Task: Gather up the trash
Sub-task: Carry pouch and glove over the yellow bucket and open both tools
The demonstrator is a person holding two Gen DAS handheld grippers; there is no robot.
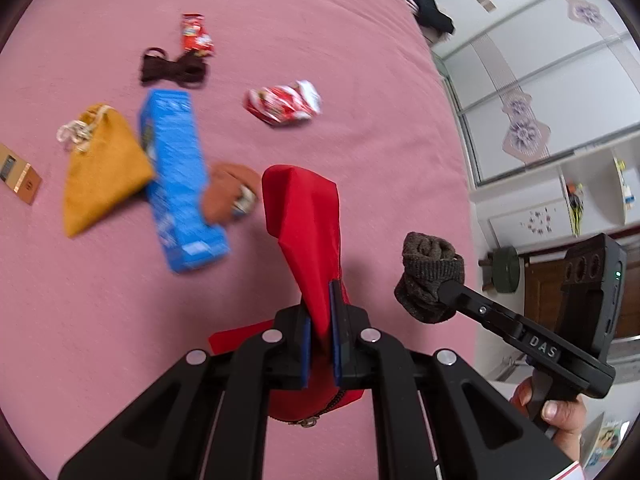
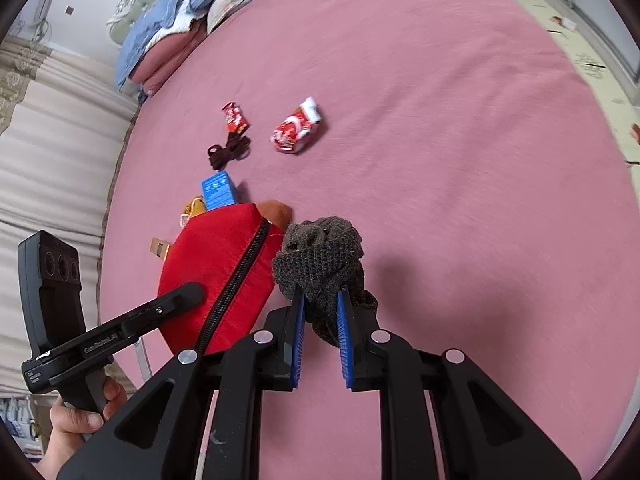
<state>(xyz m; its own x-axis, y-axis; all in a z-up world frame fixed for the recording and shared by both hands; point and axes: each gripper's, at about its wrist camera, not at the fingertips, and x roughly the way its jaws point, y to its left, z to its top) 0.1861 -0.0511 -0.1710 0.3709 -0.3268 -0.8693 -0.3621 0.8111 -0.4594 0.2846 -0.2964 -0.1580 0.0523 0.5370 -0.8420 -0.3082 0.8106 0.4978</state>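
We hold a red zippered pouch (image 1: 308, 232) in the left gripper (image 1: 321, 300), its jaws pinching a fold of the fabric near the mouth, so the pouch hangs lifted above the pink bedsheet (image 1: 360, 80). The right gripper (image 2: 320, 312) has its jaws pinching a rolled dark brown sock (image 2: 320, 256), which hovers just beside the pouch's black zipper (image 2: 236, 280).

The trash itself lies farther out on the sheet: a crumpled red-and-white wrapper (image 2: 296, 128) and a small red snack packet (image 2: 234, 118), well apart from both grippers, the packet touching a dark brown hair tie (image 2: 228, 152). Closer in we see a blue carton (image 1: 176, 180), a mustard drawstring bag (image 1: 100, 168), a brown fabric piece (image 1: 228, 192) and a tan card (image 1: 18, 178).

What worries us most is the opening: in the right wrist view the zipper looks largely closed, so a release here would likely drop the sock onto the sheet. The pinch on thin fabric could slip and let the pouch sag. We also risk sorting wrongly, since a sock may not be trash at all, while the wrappers remain uncollected. Reaching over the cluster later could knock the carton.
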